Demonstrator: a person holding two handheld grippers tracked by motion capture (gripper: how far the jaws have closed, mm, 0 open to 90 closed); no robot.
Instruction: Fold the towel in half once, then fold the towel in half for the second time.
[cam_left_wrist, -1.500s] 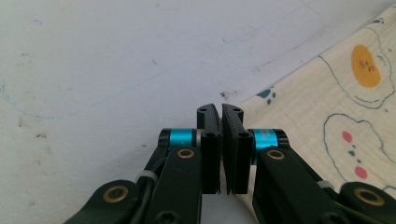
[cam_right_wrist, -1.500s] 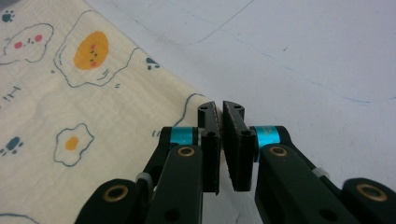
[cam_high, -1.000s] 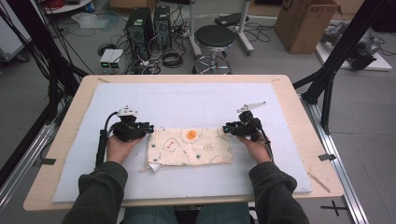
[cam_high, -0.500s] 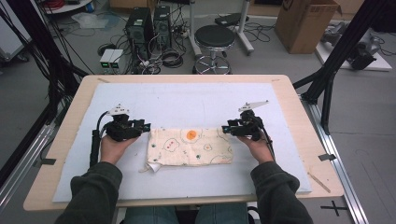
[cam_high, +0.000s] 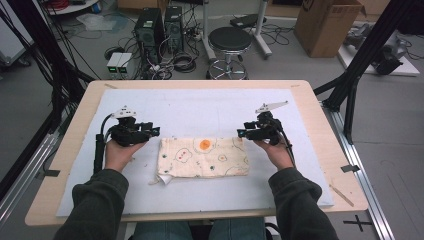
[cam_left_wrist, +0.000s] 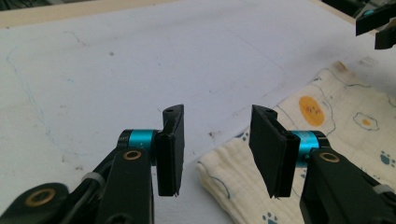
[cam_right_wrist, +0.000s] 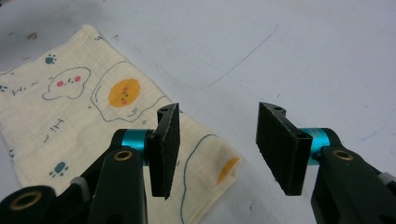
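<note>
Here, a wooden bench (cam_high: 320, 125) covered by a pale grey mat (cam_high: 200, 112) carries a folded cream cloth (cam_high: 202, 157) printed with fried eggs and paw marks, lying flat near the front middle of the mat. A person's forearms come in from the near edge, each hand holding a gripper. The left gripper (cam_left_wrist: 215, 147) hovers just beside the cloth's left end, its jaws spread wide and holding nothing, the near-left corner of the cloth showing between them. The right gripper (cam_right_wrist: 218, 147) hangs over the cloth's right end, jaws likewise apart and empty, one jaw above the fabric and the other over bare mat.

The work in hand appears to be a fold of the cloth, at the stage of lining up on its two ends. The next move likely calls for each gripper to drop onto a corner and pinch the layers together. One loose flap (cam_high: 161, 178) sticks out at the near-left corner. Open mat lies behind and in front of the cloth, leaving ample room to lift and turn it.
</note>
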